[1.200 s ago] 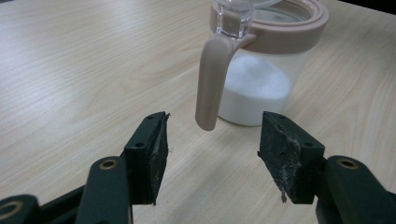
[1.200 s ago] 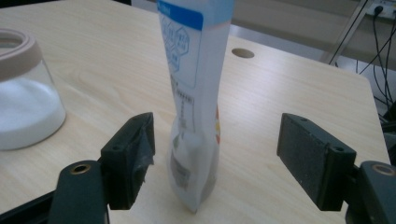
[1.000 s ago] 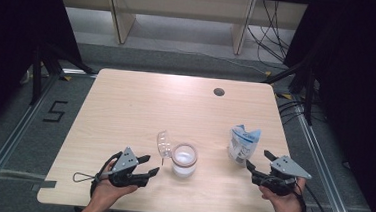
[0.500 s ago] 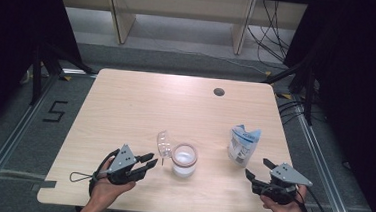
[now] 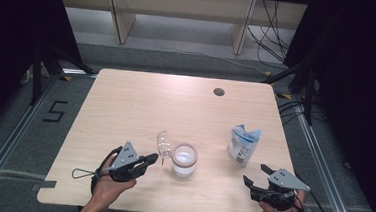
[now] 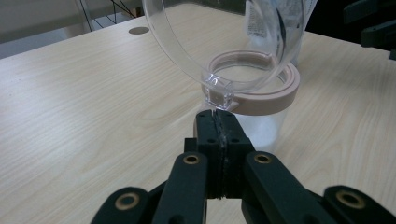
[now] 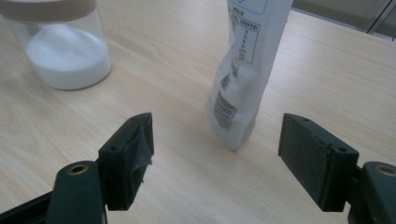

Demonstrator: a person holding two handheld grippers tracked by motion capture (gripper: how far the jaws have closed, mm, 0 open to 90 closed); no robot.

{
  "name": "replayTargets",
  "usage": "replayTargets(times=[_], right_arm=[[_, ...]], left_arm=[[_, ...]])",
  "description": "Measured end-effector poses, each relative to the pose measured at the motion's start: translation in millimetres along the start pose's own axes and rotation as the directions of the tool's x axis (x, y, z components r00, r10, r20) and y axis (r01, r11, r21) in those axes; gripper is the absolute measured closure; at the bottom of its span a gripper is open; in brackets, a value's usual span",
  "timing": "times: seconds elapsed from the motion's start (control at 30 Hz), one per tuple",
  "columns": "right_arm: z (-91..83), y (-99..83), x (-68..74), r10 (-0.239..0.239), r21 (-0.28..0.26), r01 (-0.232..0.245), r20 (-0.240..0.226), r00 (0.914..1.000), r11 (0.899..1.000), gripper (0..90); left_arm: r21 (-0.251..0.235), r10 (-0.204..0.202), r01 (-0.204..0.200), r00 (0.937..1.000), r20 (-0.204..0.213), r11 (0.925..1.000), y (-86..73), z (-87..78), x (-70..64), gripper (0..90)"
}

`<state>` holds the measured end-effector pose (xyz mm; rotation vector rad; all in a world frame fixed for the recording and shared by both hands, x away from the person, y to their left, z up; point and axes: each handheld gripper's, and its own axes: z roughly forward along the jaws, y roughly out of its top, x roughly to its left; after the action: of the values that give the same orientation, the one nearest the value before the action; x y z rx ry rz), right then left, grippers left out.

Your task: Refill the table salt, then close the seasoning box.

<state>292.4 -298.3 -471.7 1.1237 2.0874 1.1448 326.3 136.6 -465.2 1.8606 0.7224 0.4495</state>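
Observation:
A glass jar [image 5: 184, 160] with a pinkish rim [image 6: 261, 88] and white powder inside stands near the table's front middle. My left gripper [image 5: 155, 158] is shut on the small tab of a clear round lid [image 5: 164, 143], which stands tilted up at the jar's left side. In the left gripper view the lid [image 6: 224, 42] rises just above the closed jaws [image 6: 219, 119]. A white and blue pouch [image 5: 243, 144] stands upright to the jar's right. My right gripper [image 5: 255, 173] is open near the front edge, short of the pouch [image 7: 247, 60], with nothing between its fingers [image 7: 224, 149].
The wooden table [image 5: 141, 102] has a dark round hole [image 5: 219, 92] near its far edge. The jar [image 7: 65, 51] sits left of the pouch in the right gripper view. Shelving and cables lie beyond the table.
My right gripper has drawn back from the pouch toward the table's front edge, staying open. The left gripper has barely moved and keeps hold of the lid.

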Motion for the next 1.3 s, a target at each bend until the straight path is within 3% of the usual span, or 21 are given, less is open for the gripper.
replayTargets(times=[0.03, 0.2, 0.27, 0.33, 0.4, 0.73, 0.9, 0.97, 1.3], right_arm=[[0.7, 0.3, -4.0, -0.056, -0.018, 0.056, 0.010, 0.9984, 0.998, 27.7], [1.6, -1.1, -2.8, -0.045, -0.006, 0.045, -0.012, 0.9989, 0.999, 27.8], [2.3, -0.9, -4.0, -0.071, -0.021, 0.071, 0.006, 0.9975, 0.997, 27.7], [2.4, -1.5, -1.8, -0.036, 0.002, 0.036, -0.017, 0.9992, 0.999, 27.8], [2.8, -1.8, -2.9, -0.065, -0.004, 0.065, 0.004, 0.9979, 0.998, 27.8], [2.1, -1.9, -2.0, -0.047, 0.001, 0.047, 0.007, 0.9989, 0.999, 27.9], [2.6, -2.1, -3.9, -0.071, -0.004, 0.071, 0.013, 0.9974, 0.997, 28.0], [2.0, -2.3, -1.4, -0.039, 0.012, 0.039, -0.009, 0.9992, 0.999, 28.1], [1.5, -2.0, -1.8, -0.061, 0.014, 0.061, -0.002, 0.9982, 0.998, 28.3]], left_arm=[[0.006, -0.003, 0.003, 1.0000, -0.004, 1.0000, 0.4, 0.0, -0.5, 89.1], [-0.005, -0.012, 0.012, 0.9999, 0.008, 0.9999, 3.2, 1.7, -0.7, 89.2], [-0.003, -0.009, 0.009, 1.0000, 0.001, 1.0000, 5.1, 0.9, -0.2, 89.1], [-0.004, -0.006, 0.006, 1.0000, -0.003, 1.0000, 6.4, 0.7, 0.2, 89.2], [-0.008, -0.011, 0.011, 0.9999, -0.001, 0.9999, 7.7, 0.9, 0.1, 89.2], [-0.024, -0.004, 0.004, 1.0000, -0.004, 0.9997, 13.0, -0.5, -0.6, 89.2], [-0.024, 0.003, -0.003, 1.0000, 0.005, 0.9997, 13.8, 4.2, -0.2, 89.1], [-0.018, -0.003, 0.003, 1.0000, -0.006, 0.9998, 14.5, 5.6, -1.1, 89.1], [-0.019, 0.006, -0.006, 1.0000, 0.000, 0.9998, 16.6, 9.7, -0.2, 88.7]])
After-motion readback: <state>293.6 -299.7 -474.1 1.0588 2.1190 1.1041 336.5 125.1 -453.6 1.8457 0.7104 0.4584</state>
